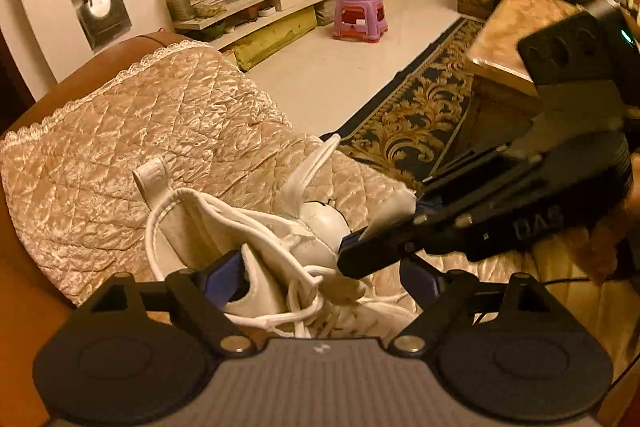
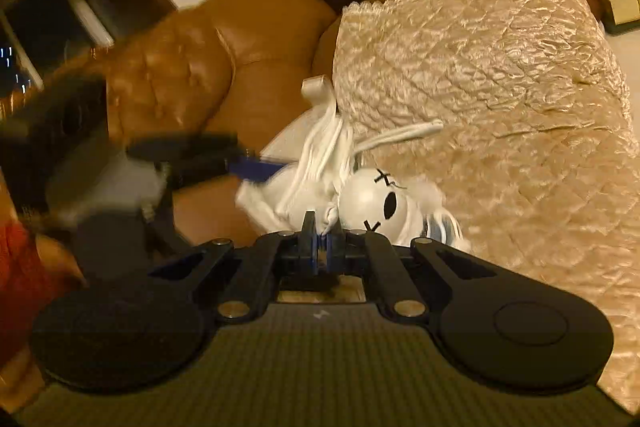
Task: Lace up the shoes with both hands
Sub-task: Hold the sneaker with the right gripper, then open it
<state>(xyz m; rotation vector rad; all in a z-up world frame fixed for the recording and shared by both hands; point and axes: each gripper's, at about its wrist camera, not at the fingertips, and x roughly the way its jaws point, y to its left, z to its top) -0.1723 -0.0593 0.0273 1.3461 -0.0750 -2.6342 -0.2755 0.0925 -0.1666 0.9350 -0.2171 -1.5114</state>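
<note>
Shoe point(image 1: 256, 247), white leather, lies on quilted satin sofa cover point(image 1: 160, 131); round charm point(image 2: 376, 201) at 3 o'clock. Right gripper point(image 2: 322, 227) pinches lace point(image 2: 330, 215); left gripper point(image 1: 320, 275) wide, straddling shoe.

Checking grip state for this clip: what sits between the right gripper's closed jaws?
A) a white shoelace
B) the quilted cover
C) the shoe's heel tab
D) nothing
A: in the right wrist view the right gripper is pinched shut on a white shoelace coming off the shoe.
</note>
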